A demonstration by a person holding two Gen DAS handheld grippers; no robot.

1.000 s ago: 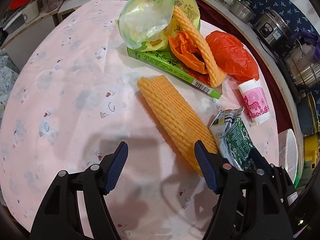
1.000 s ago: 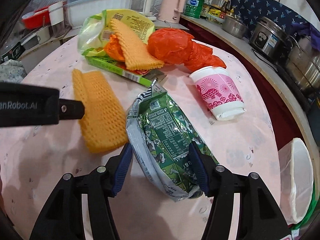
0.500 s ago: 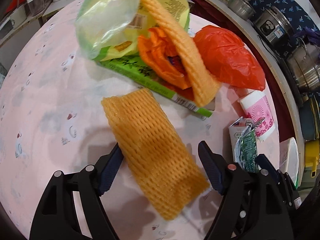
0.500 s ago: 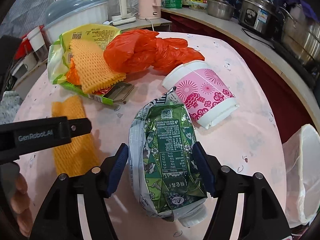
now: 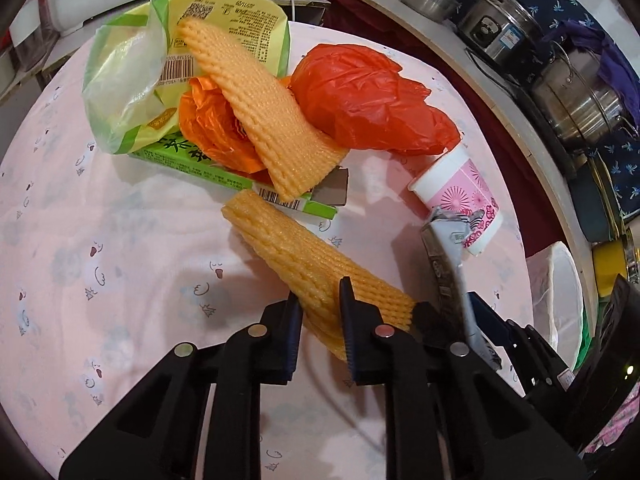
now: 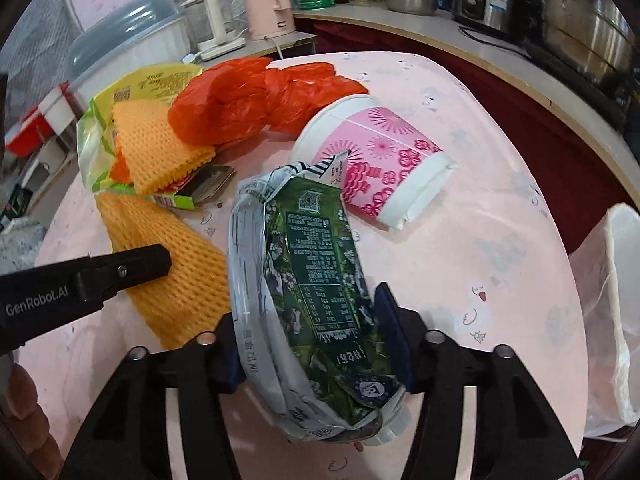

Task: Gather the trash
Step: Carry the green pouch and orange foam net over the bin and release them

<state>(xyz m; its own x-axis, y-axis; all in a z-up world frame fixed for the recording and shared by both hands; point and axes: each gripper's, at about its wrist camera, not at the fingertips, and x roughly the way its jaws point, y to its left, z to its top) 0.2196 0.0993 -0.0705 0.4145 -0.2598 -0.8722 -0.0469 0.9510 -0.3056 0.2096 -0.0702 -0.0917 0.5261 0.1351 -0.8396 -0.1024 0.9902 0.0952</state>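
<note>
My left gripper (image 5: pixel 320 312) is shut on an orange foam fruit net (image 5: pixel 296 248), pinching its near end; the net's far end rests on the pink table. The net also shows in the right wrist view (image 6: pixel 168 264) with the left gripper's finger (image 6: pixel 132 268) across it. My right gripper (image 6: pixel 308 344) is shut on a crumpled green drink carton (image 6: pixel 316 280), held just above the table; its edge shows in the left wrist view (image 5: pixel 448 268). More trash lies beyond: a pink paper cup (image 6: pixel 376 164), a red plastic bag (image 5: pixel 360 100), a second foam net (image 5: pixel 256 108), a yellow-green bag (image 5: pixel 132 68).
A white-lined bin (image 6: pixel 616 300) stands off the table's right edge. A flat green box (image 5: pixel 224 172) lies under the pile. A counter with pots (image 5: pixel 580 92), a pink kettle (image 6: pixel 268 4) and a covered dish (image 6: pixel 128 36) rings the far side.
My left gripper closed on the near end of the foam net and lifted it. My right gripper tightened on the green carton and raised it slightly.
</note>
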